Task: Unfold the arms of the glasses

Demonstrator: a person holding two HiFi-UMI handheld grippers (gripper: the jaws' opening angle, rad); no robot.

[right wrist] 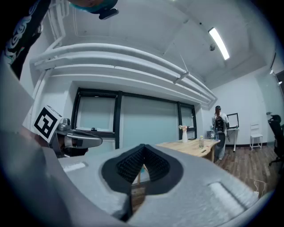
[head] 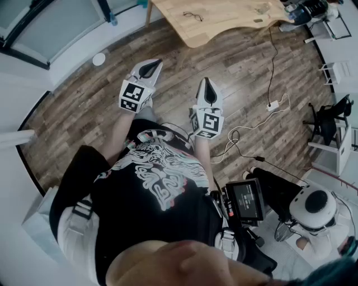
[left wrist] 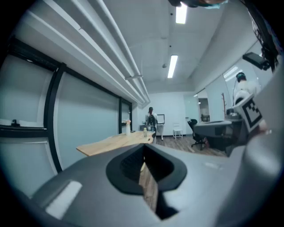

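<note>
Glasses (head: 193,15) lie on the tabletop (head: 224,25), well apart from my tools and straight ahead between them. My left tool (head: 150,68) and right tool (head: 207,90) are both pressed together and empty, and I judge neither clearly nearer.

This is an open-plan office or lab room. In the head view a wood-plank floor (head: 235,72) runs under a long light-wood table (head: 224,25) at twelve o'clock, with a power strip (head: 273,105) and its cable lying loose at two o'clock and white shelving (head: 335,72) at three o'clock. The gripper views show black-framed glass partitions (left wrist: 84,119), ceiling strip lights (left wrist: 172,66), exposed white ducts (right wrist: 124,66), a black swivel chair (left wrist: 194,133), and a person (right wrist: 218,126) standing by a monitor (right wrist: 233,120) at the far wall.
</note>
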